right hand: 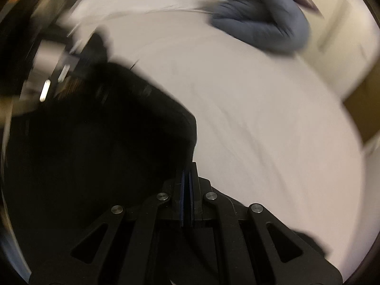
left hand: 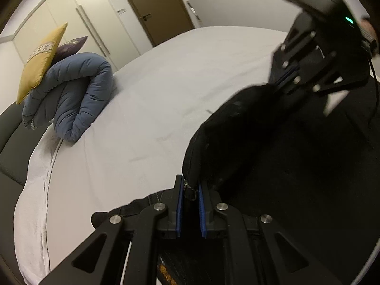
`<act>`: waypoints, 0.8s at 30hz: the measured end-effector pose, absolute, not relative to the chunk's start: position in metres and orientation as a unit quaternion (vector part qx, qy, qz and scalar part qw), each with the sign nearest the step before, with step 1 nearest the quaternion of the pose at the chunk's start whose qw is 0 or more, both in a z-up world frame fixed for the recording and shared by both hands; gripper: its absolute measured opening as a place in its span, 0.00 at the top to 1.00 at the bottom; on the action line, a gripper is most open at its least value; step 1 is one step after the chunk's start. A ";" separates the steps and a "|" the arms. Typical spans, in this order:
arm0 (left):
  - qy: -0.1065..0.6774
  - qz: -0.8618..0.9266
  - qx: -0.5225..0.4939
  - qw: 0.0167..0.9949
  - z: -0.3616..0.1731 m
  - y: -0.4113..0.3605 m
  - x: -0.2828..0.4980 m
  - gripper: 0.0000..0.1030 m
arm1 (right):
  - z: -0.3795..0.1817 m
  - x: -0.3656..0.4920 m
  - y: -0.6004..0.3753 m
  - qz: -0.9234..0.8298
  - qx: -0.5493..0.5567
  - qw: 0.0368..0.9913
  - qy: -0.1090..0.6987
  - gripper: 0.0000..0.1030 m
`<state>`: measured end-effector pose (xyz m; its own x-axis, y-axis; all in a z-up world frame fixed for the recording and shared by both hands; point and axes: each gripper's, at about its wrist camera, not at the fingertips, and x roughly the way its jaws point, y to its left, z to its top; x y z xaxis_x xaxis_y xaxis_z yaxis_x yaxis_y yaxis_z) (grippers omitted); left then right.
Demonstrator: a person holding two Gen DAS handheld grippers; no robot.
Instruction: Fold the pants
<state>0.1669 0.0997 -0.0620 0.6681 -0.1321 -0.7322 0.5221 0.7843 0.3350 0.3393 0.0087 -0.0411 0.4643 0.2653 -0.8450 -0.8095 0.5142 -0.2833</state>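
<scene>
Plainly, both grippers' jaws (left (left hand: 190, 190), right (right hand: 187, 175)) clamp the black pants (left hand: 273, 154); no legible writing.

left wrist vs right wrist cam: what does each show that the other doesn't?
Left wrist only: brown door, white wardrobe doors, the yellow cushion in full with a purple one behind it, and the right claw seen from outside, shut on the black pants.

Right wrist only: its own fingers closed on a pants edge; the left claw shows only as a blur at the left.

Both: pants, white bed sheet and folded blue duvet. The left claw also grips the pants, by the zipper pull.
</scene>
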 end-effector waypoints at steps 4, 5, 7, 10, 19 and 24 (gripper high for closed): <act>0.348 -0.234 0.303 0.856 -0.064 0.093 0.121 0.90 | -0.041 0.282 0.003 0.367 -0.462 0.733 0.339 0.98; 0.342 -0.244 0.325 0.847 -0.066 0.087 0.107 0.90 | -0.042 0.270 0.003 0.371 -0.485 0.720 0.330 0.98; 0.335 -0.262 0.358 0.831 -0.070 0.078 0.082 0.90 | -0.049 0.241 0.006 0.376 -0.545 0.685 0.303 0.98; 0.339 -0.287 0.384 0.809 -0.078 0.071 0.052 0.90 | -0.061 0.203 0.009 0.381 -0.620 0.633 0.263 0.98; 0.371 -0.309 0.407 0.775 -0.101 0.073 0.013 0.90 | -0.094 0.135 0.035 0.403 -0.697 0.555 0.208 0.98; 0.383 -0.334 0.443 0.739 -0.117 0.069 -0.012 0.90 | -0.126 0.093 0.044 0.420 -0.721 0.517 0.193 0.98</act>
<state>-0.0120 0.0688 -0.1173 0.4844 -0.1537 -0.8612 0.8321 0.3851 0.3993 0.0932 0.0442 -0.1263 0.5730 0.1549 -0.8048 -0.7123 -0.3917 -0.5825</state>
